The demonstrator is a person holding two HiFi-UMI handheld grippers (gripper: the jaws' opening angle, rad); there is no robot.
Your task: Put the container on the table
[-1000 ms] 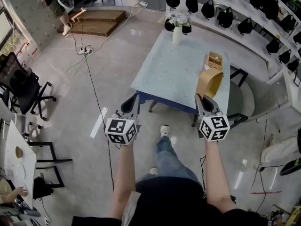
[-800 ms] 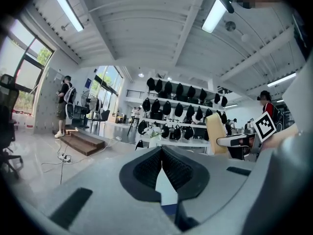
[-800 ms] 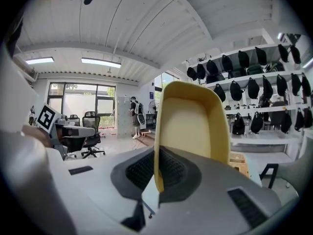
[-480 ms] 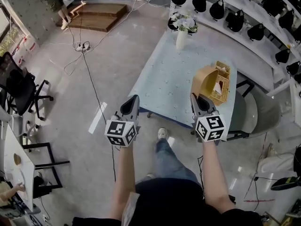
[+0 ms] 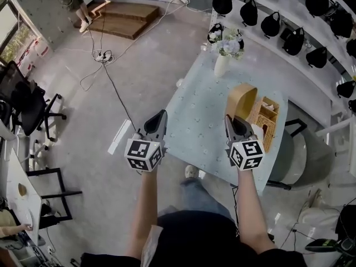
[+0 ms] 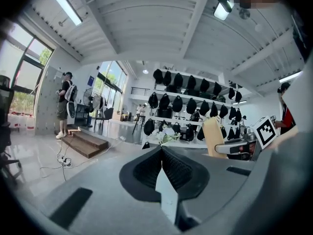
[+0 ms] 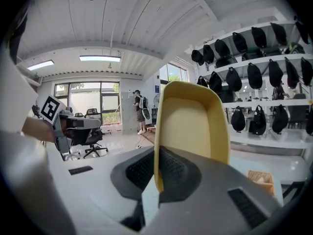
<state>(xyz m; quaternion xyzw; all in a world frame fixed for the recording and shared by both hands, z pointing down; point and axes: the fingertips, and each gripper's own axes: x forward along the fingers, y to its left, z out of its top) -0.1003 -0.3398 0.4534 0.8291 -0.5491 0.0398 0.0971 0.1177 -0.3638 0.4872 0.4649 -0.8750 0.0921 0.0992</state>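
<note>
- A showroom-like workspace, part shop and part office.
- White wall shelves (image 5: 253, 32) carry rows of black bags (image 5: 271, 24).
- An office chair (image 5: 25, 102) and a desk (image 5: 16, 191) stand on a glossy floor (image 5: 150, 77) crossed by cables (image 5: 114, 88).
- Tall windows (image 7: 93, 102), wooden steps (image 5: 123, 25), and a vase of flowers (image 5: 222, 64) on a table (image 5: 200, 113).

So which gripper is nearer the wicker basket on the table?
Right. The right gripper, shut on the yellow container, hangs just left of the wicker basket; the left gripper, shut and empty, is across the table by its left edge.
</note>
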